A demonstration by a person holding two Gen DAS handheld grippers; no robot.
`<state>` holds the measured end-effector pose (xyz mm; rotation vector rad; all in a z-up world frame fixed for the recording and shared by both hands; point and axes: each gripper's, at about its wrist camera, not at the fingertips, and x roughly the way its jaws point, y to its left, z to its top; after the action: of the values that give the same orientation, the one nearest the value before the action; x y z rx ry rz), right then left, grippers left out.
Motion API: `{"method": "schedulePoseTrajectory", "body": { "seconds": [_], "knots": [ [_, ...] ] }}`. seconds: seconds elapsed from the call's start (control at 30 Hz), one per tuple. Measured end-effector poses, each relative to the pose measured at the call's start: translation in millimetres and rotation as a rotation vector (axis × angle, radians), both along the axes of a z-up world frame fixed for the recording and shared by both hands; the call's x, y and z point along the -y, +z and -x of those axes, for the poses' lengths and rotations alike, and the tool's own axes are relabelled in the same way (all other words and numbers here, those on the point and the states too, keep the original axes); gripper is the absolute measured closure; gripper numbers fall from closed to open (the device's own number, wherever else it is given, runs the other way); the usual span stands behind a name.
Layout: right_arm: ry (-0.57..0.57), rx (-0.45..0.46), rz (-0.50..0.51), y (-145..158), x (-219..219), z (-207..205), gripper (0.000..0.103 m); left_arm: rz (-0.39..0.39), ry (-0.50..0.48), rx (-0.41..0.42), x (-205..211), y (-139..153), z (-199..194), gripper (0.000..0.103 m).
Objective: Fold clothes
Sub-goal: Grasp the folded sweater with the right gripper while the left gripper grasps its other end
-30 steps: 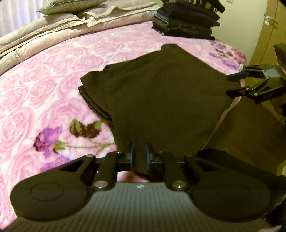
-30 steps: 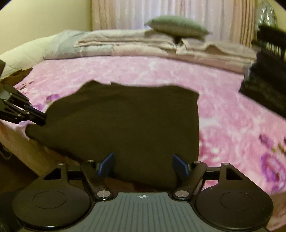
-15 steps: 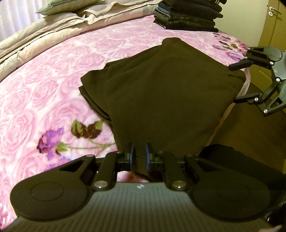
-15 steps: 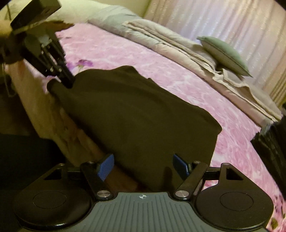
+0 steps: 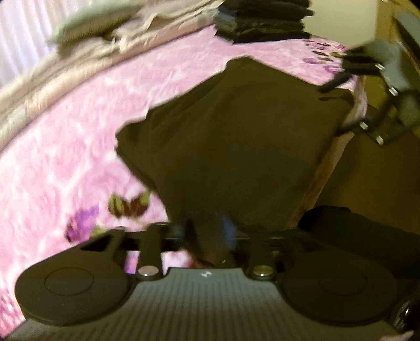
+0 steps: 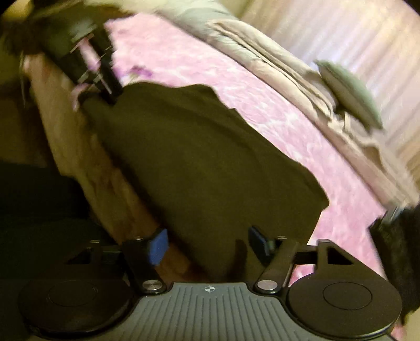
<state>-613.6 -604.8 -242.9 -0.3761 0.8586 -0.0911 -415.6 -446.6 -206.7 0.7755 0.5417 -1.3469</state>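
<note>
A dark brown folded garment [image 5: 236,136] lies on the pink rose blanket [image 5: 65,157] at the bed's edge. The picture is blurred. At the garment's near corner, my left gripper [image 5: 208,230] has its jaws opening; the cloth still lies between them but is no longer pinched. In the right wrist view the same garment [image 6: 204,162] reaches down between the blue pads [image 6: 157,246] of my right gripper [image 6: 207,244]. Its jaws are closing, wide apart, and do not press the cloth. Each gripper shows in the other's view: the right gripper [image 5: 338,106], the left gripper [image 6: 105,89].
A stack of folded dark clothes [image 5: 262,23] sits at the far end of the bed. A green pillow [image 5: 92,23] and a beige duvet [image 5: 65,76] lie along the curtain side. Brown floor [image 5: 367,170] drops off beside the bed edge.
My left jaws, shut on the garment's corner before, have parted. The right gripper has rolled and edged closer to the garment's other corner, its pads slightly nearer together.
</note>
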Motion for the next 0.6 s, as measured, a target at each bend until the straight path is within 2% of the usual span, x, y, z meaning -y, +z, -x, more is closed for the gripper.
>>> {"method": "schedulePoseTrajectory", "body": {
  "seconds": [0.03,0.07,0.1,0.23,0.3,0.37,0.4,0.47,0.53,0.57,0.6],
  "knots": [
    [-0.007,0.006,-0.009,2,2,0,0.039,0.024,-0.035,0.047,-2,4,11,0.039],
    [-0.012,0.008,-0.018,3,3,-1,0.039,0.047,-0.069,0.093,-5,7,23,0.034],
    [-0.017,0.009,-0.026,3,5,-2,0.039,0.067,-0.104,0.139,-7,10,34,0.033],
    [-0.043,0.024,-0.055,5,8,-2,0.039,0.036,-0.24,0.306,6,-7,81,0.034],
    [-0.055,0.038,-0.066,7,9,1,0.039,0.002,-0.269,0.402,18,-24,95,0.04],
    [-0.061,0.051,-0.059,9,8,6,0.039,-0.025,-0.27,0.494,29,-40,101,0.058],
    [-0.056,0.055,-0.037,9,6,9,0.039,-0.024,-0.26,0.514,33,-42,101,0.061],
    [-0.044,0.061,0.014,9,-1,14,0.039,-0.02,-0.251,0.543,36,-44,102,0.076],
    [-0.016,0.062,0.099,3,-12,18,0.039,-0.014,-0.25,0.564,38,-41,102,0.084],
    [0.0,0.064,0.137,0,-19,19,0.039,-0.01,-0.247,0.569,38,-40,101,0.087],
    [0.018,0.062,0.173,-5,-26,18,0.039,0.0,-0.233,0.533,39,-34,96,0.087]
  ]
}}
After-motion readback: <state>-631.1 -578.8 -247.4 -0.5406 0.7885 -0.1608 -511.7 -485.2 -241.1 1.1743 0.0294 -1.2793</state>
